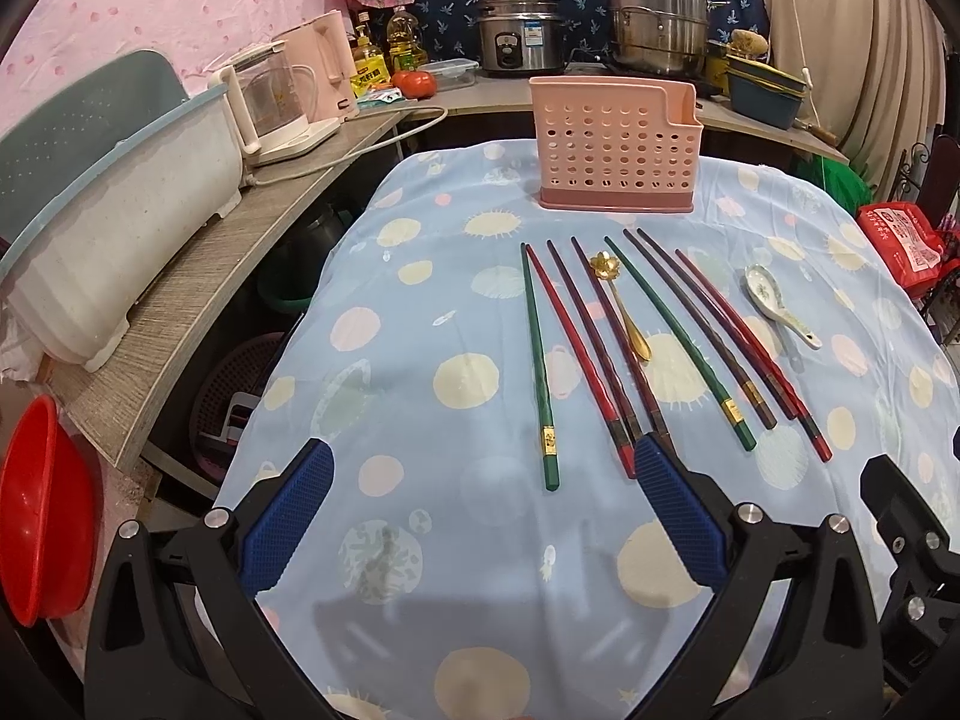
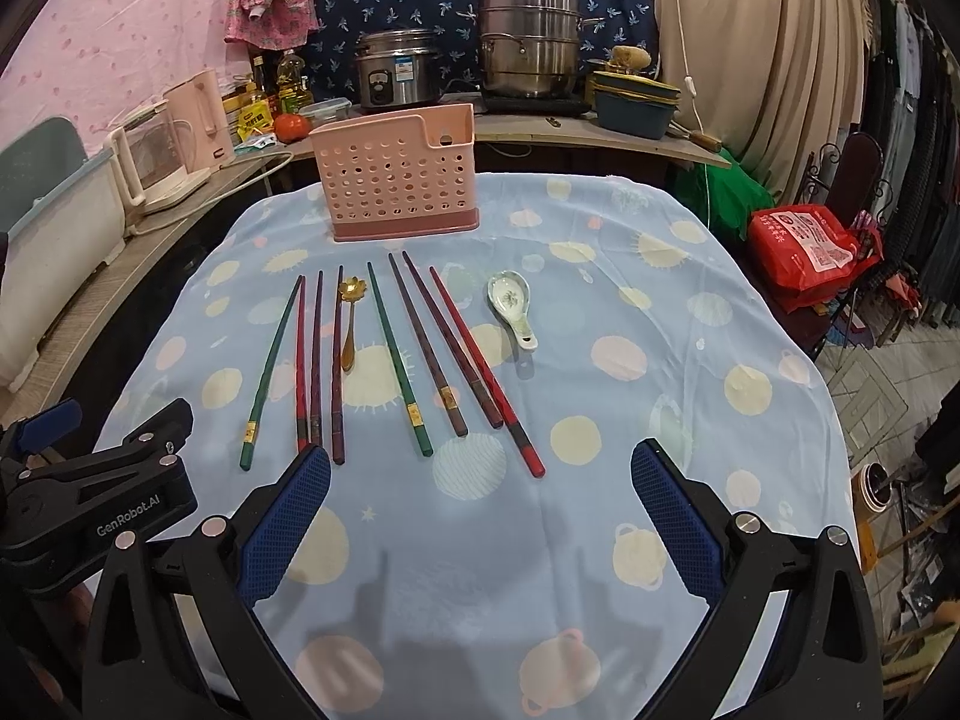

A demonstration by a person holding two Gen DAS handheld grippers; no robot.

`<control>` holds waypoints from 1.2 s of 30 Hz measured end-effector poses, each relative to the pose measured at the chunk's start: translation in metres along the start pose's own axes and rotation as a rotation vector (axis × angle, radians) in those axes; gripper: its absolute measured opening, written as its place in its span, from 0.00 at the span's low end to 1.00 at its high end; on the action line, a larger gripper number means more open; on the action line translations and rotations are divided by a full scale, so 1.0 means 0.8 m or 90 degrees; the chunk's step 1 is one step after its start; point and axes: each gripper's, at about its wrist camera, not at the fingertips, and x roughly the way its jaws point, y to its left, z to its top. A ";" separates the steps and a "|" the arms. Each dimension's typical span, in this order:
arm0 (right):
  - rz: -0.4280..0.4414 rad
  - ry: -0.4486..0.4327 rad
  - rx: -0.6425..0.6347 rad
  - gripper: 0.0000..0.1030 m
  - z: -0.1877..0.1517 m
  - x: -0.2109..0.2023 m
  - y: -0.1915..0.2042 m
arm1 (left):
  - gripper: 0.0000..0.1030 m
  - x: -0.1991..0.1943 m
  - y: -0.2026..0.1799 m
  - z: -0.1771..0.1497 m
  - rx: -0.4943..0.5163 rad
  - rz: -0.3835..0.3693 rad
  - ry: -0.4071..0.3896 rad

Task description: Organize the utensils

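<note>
**Across a spotted cloth, utensils in a row**

Low in each frame, the left gripper [image 1: 483,471] and right gripper [image 2: 480,474] hang wide open, holding nothing. Beyond them a pale blue tablecloth [image 2: 690,324] with round spots carries eight chopsticks [image 2: 390,348], green, red and dark, perhaps brown, fanned lengthwise. Among them lie a gold spoon [image 2: 350,324] and a ceramic spoon [image 2: 513,309]. At centre top stands a pink perforated holder [image 2: 399,180], with a cluttered counter [image 2: 630,141] behind it.

A red plastic basin [image 1: 42,510] sits at the left view's lower left; a steel rice cooker [image 1: 521,33] and stacked steel steamer pot [image 1: 657,15] stand top centre; a red printed bag [image 2: 807,252] lies at the right view's right edge
</note>
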 end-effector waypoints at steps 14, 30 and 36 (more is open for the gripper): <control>0.002 -0.002 -0.001 0.94 0.003 -0.001 0.001 | 0.93 -0.001 -0.001 0.006 0.002 0.004 -0.005; 0.003 0.000 0.001 0.94 0.003 0.001 0.000 | 0.93 0.000 0.003 0.007 0.001 0.004 -0.004; 0.005 0.001 0.003 0.94 0.002 0.003 -0.005 | 0.93 0.002 0.004 0.006 0.002 0.005 -0.001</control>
